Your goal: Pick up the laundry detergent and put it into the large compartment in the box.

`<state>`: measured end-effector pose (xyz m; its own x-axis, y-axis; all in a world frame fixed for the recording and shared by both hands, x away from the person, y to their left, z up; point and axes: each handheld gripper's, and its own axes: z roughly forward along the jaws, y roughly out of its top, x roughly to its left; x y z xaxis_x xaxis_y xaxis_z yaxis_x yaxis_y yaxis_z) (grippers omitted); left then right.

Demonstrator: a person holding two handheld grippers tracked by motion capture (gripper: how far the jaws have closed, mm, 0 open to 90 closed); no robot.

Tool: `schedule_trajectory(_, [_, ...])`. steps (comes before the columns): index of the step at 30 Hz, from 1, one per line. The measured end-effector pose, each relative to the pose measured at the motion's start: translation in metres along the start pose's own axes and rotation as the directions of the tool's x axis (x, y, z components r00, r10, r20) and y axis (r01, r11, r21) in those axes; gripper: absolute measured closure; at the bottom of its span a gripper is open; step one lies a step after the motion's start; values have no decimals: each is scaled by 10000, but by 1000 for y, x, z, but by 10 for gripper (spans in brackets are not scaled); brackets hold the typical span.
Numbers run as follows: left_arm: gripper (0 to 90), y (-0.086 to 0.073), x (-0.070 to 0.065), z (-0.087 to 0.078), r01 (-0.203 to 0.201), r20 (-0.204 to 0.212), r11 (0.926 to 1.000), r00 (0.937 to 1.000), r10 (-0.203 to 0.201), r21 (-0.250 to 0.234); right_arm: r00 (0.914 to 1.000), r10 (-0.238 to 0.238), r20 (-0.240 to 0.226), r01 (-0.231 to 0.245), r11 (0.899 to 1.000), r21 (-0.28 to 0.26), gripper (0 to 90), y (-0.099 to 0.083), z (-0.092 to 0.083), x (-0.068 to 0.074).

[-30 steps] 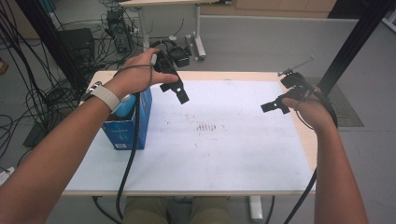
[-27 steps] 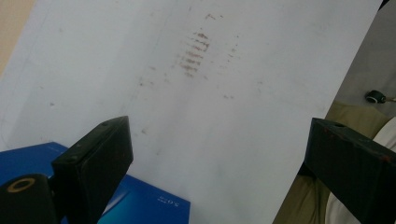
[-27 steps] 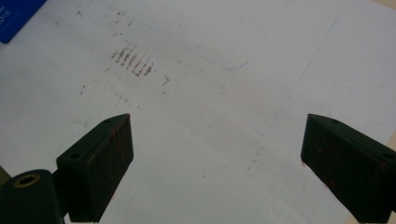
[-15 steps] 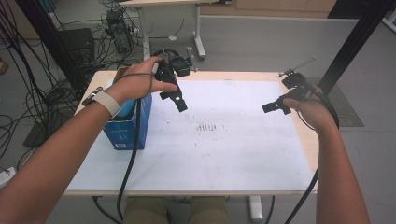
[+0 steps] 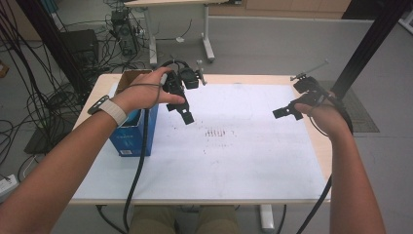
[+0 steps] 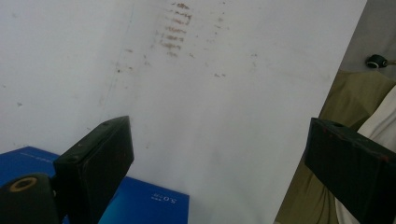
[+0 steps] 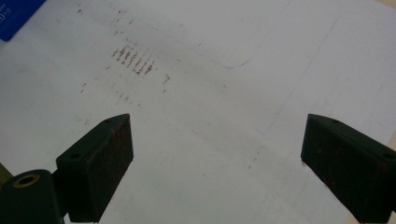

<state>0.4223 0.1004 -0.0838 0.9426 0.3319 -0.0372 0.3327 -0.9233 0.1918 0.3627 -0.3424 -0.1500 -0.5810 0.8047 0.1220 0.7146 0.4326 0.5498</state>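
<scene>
presently, item record, one moment at a table.

item 1: blue box (image 5: 134, 129), open-topped, brown inner flaps showing, standing near the left edge of the white table sheet (image 5: 243, 165). its blue top corner also shows low in the left gripper view (image 6: 140, 205).

item 2: left gripper (image 5: 181, 108), held above the sheet just right of the box's upper corner, jaws angled down toward the table centre. jaws spread wide in its own view, nothing between them but bare sheet; touching nothing.

item 3: right gripper (image 5: 286, 112), held above the right part of the sheet, well apart from the box. jaws spread wide, empty, touching nothing; its own view looks down on the rust-coloured marks (image 7: 133, 58).

item 4: rust-coloured marks, a short row of strokes near the middle of the sheet, between the two grippers.

step in hand, judged: the left gripper appears to be working at the box, either approaching or just clear of it; which cannot be told.

handling note: to take the box well, bring the left gripper square over one wall, keep the jaws at full spread until the wall sits between them, and mind the loose flaps. the trailing cable (image 5: 141, 161) crosses the box front and could drag it; keep it slack.
</scene>
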Motion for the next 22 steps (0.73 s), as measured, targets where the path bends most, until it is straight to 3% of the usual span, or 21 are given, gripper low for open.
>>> schedule_trajectory(22, [86,-6,2,5,109,-8,9999,9999,-109,-25,10000,37,-15,-37,10000,18,88,-2,1,0])
